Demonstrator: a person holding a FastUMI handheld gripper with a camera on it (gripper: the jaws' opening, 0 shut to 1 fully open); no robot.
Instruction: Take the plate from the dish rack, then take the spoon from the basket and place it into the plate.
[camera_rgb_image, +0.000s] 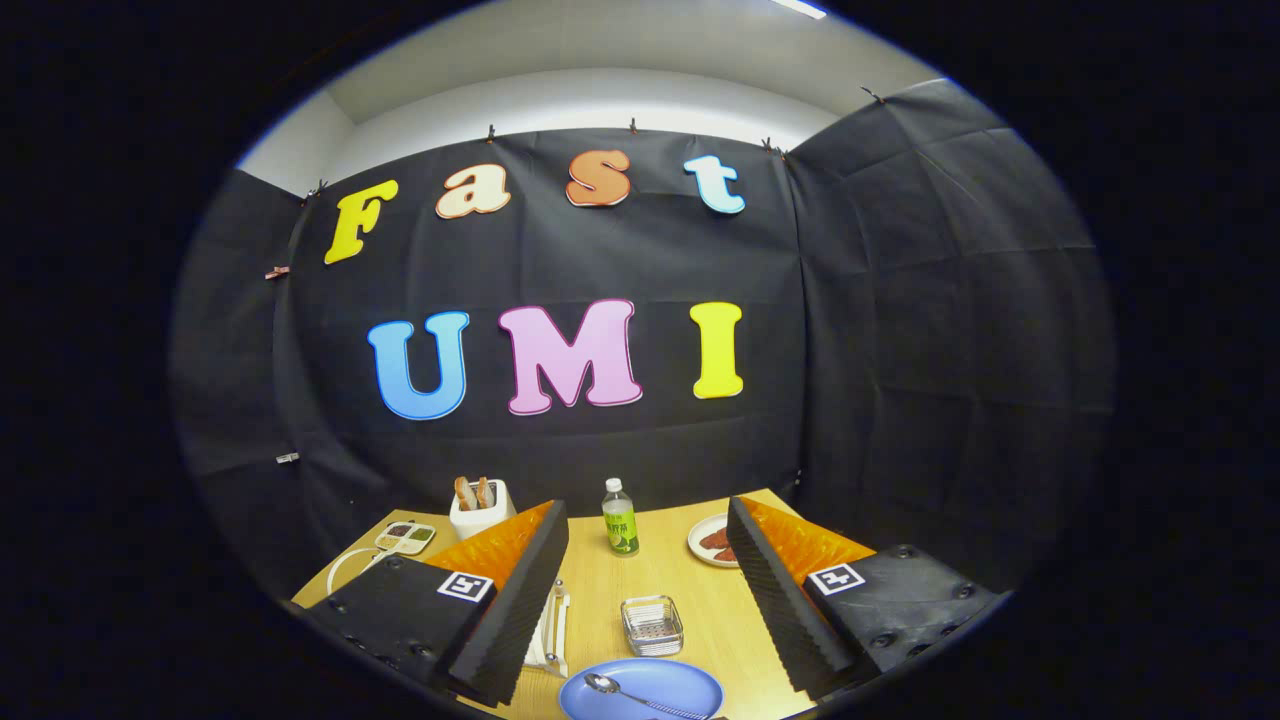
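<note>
A blue plate (641, 692) lies flat on the wooden table (690, 585), close in between my two fingers. A metal spoon (640, 698) rests in the plate, bowl toward the left finger. Just beyond the plate sits a small wire basket (652, 624), which looks empty. A white dish rack (549, 630) stands beside the left finger, partly hidden by it. My gripper (650, 625) is raised above the table with its fingers wide apart and nothing between them.
At the table's far side stand a green-labelled bottle (620, 518), a white toaster (481, 508) holding bread, a small divided tray (405, 537) and a white plate (714, 541) with brown food. A white cable (345, 566) curls at the left edge.
</note>
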